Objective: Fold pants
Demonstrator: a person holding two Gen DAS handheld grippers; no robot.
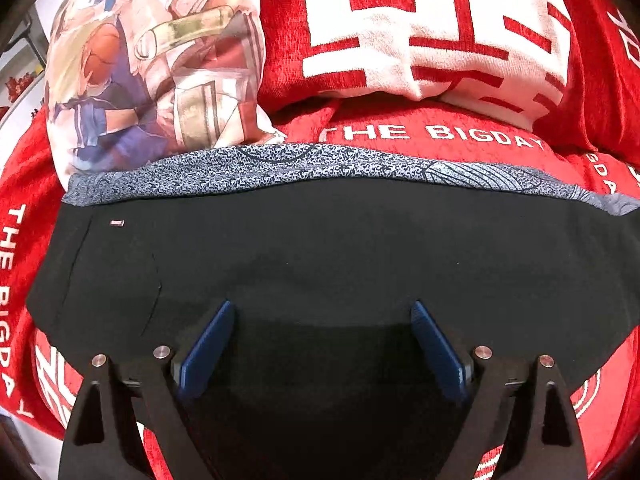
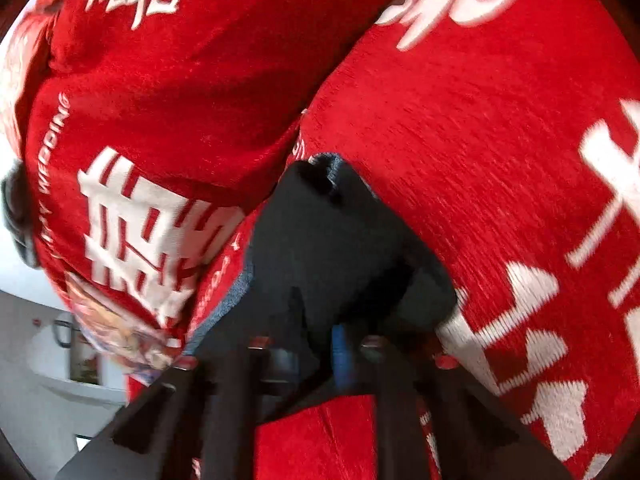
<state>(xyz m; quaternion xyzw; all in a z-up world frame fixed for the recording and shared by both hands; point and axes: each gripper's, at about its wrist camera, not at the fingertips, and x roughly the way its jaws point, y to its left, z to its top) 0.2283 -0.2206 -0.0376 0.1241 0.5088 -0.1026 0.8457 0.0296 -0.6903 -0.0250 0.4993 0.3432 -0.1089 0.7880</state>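
The black pants [image 1: 320, 248] lie flat across a red sofa cover [image 1: 400, 132], with a grey patterned layer [image 1: 280, 168] showing along their far edge. My left gripper [image 1: 322, 306] hovers over the near part of the pants, its blue pads wide apart and holding nothing. The right wrist view is blurred. There one end of the black pants [image 2: 328, 232] rises in a bunched fold from my right gripper [image 2: 324, 336], which is shut on that fabric. One blue pad [image 2: 342, 352] shows against the cloth.
A printed cartoon pillow [image 1: 140, 72] leans at the back left, touching the pants' far edge. A red cushion with a large white character [image 1: 420, 20] stands behind. Red lettered fabric [image 2: 480, 160] surrounds the right gripper. A white room wall [image 2: 40, 360] shows at the lower left.
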